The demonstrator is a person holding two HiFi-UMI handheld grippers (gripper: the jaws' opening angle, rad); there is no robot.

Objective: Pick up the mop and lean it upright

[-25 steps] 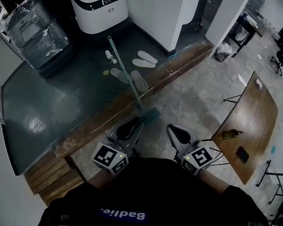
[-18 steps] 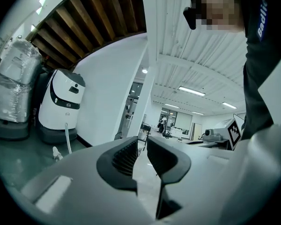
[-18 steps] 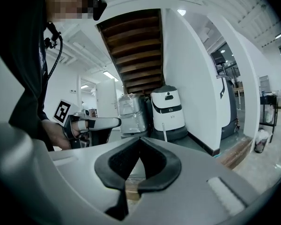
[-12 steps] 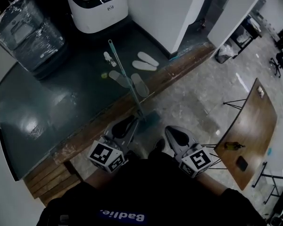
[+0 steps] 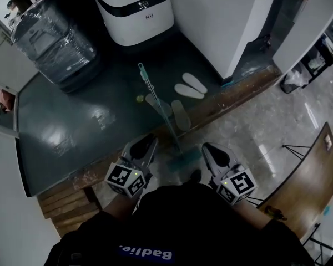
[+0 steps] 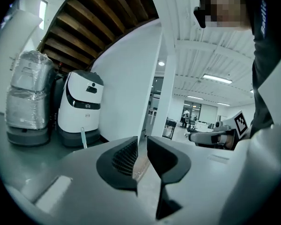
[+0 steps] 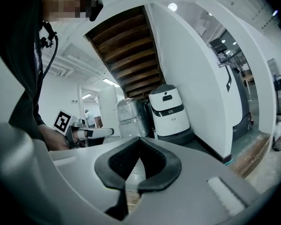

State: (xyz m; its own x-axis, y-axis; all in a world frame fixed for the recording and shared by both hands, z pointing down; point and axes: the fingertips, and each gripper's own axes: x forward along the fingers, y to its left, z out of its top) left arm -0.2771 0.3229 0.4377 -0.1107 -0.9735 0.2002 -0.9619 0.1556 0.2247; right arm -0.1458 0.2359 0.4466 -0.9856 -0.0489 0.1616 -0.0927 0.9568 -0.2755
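Observation:
The mop lies flat on the floor, its thin pale handle (image 5: 158,107) running from the dark green floor down to its teal head (image 5: 184,159) by the wooden step. In the head view my left gripper (image 5: 146,143) hovers left of the mop head and my right gripper (image 5: 210,150) right of it, both above the floor and holding nothing. The left gripper (image 6: 140,142) stands open by a narrow gap with nothing in it. The right gripper (image 7: 139,138) is shut, its tips touching. The handle's far end (image 6: 83,137) shows in the left gripper view.
A white cleaning robot (image 5: 136,10) and a plastic-wrapped machine (image 5: 53,37) stand at the back. Pale shoe soles (image 5: 191,85) lie beside the handle. A white wall (image 5: 222,15) rises behind, a wooden step (image 5: 89,173) crosses the floor, and a wooden table (image 5: 305,182) stands right.
The person has stepped forward. The mop head, earlier ahead of the grippers, now lies between them in the head view. Neither gripper's jaws have visibly changed.

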